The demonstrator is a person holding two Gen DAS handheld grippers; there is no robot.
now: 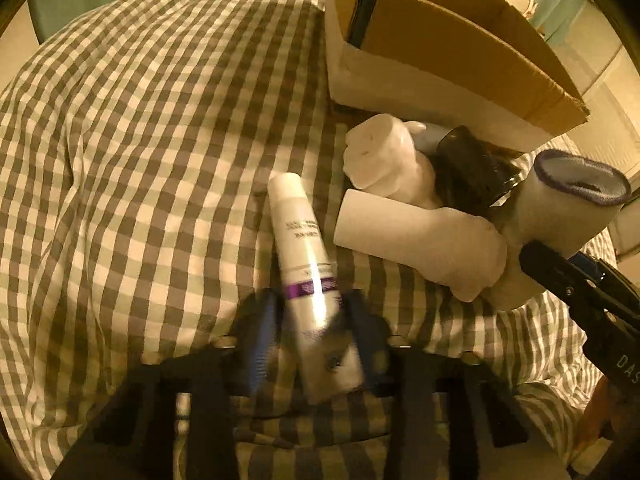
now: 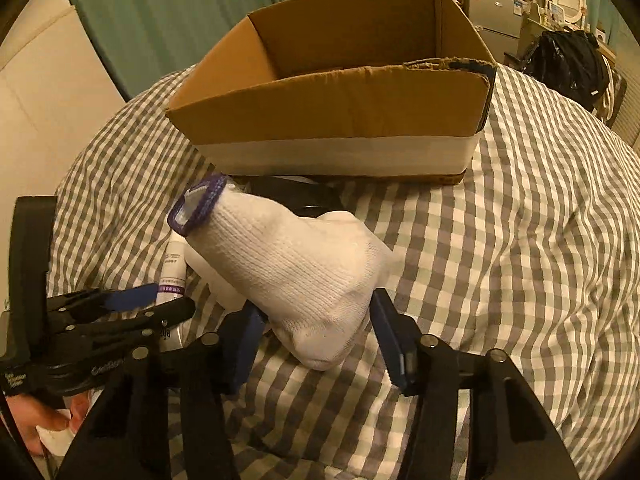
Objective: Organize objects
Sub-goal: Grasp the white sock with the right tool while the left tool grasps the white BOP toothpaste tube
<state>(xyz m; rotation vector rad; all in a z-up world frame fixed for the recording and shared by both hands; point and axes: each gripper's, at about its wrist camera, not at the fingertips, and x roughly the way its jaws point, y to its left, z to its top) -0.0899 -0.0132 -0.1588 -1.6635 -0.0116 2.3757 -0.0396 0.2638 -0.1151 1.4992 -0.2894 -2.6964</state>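
Observation:
A white tube with a purple band (image 1: 304, 256) lies on the checked cloth between the fingers of my left gripper (image 1: 314, 320), which close on its lower end; the fingers are blurred. It also shows in the right wrist view (image 2: 172, 276). A white sock with a purple cuff (image 2: 296, 276) sits between the fingers of my right gripper (image 2: 320, 332), which hold its toe end; it also shows in the left wrist view (image 1: 560, 216). An open cardboard box (image 2: 332, 112) stands just behind.
White rolled socks (image 1: 384, 160), another white sock (image 1: 420, 240) and a dark item (image 1: 472, 168) lie in a pile in front of the box (image 1: 440, 52). A green curtain (image 2: 200, 8) hangs behind. A black bag (image 2: 568, 60) sits at the far right.

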